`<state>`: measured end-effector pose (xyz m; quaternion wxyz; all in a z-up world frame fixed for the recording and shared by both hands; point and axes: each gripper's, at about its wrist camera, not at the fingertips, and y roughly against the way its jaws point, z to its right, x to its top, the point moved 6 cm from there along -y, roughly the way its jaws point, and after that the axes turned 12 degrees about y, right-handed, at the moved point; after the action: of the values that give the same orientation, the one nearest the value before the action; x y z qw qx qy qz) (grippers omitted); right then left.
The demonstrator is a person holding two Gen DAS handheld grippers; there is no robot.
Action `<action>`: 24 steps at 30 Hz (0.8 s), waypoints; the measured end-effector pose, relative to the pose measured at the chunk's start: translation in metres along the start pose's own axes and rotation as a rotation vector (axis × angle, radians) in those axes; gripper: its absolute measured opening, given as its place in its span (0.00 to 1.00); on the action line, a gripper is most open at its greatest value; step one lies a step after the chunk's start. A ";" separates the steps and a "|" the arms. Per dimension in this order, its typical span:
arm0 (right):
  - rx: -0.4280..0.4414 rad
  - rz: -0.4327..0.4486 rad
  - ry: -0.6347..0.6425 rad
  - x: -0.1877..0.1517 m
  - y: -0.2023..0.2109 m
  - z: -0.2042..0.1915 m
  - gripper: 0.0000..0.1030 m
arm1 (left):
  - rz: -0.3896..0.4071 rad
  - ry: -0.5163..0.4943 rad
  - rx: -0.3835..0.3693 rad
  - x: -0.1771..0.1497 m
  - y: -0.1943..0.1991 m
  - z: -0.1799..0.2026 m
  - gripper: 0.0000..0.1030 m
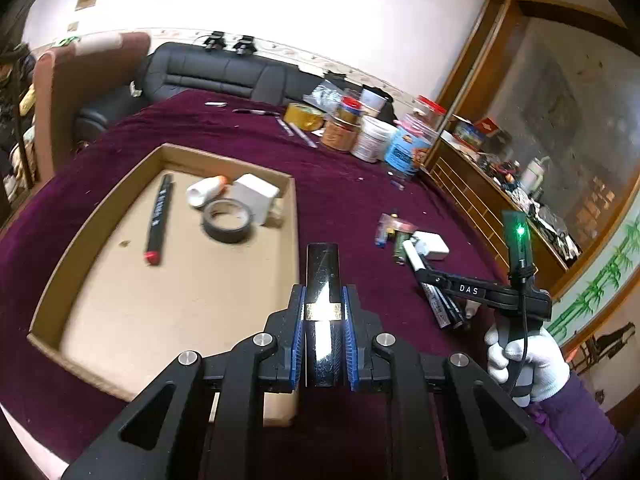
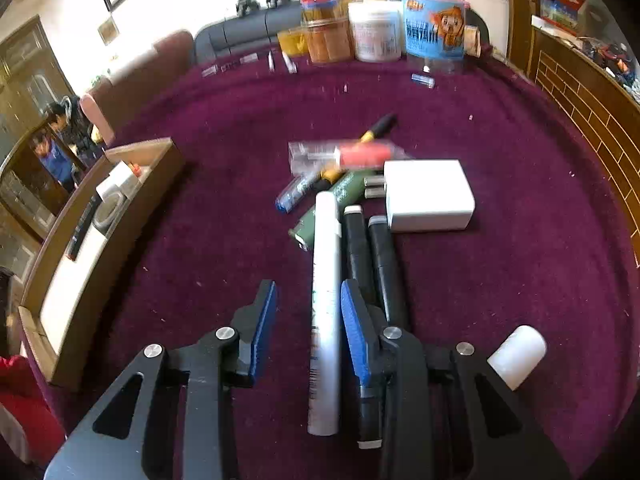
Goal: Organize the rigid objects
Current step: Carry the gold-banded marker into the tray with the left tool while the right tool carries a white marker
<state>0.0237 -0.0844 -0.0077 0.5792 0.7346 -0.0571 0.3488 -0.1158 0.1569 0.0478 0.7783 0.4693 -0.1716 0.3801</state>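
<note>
My left gripper is shut on a glossy black tube with a gold band, held above the right edge of the cardboard tray. The tray holds a black marker, a tape roll, a white bottle and a white box. My right gripper is open, its jaws either side of a white marker lying on the purple cloth. Two black markers, a white charger, a green pen and a red-capped item lie beside it.
Jars and tubs stand at the table's far edge, with small pens near them. A white cylinder lies at the right. A black sofa is behind the table, a wooden cabinet to the right.
</note>
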 end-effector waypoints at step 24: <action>0.132 0.037 -0.109 -0.003 0.030 -0.025 0.11 | 0.032 0.093 0.078 0.010 0.007 -0.056 0.14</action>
<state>-0.0042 -0.0726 0.0168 0.5190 0.7879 -0.0789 0.3219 -0.1195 0.2117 0.0306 0.7603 0.4785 -0.1277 0.4202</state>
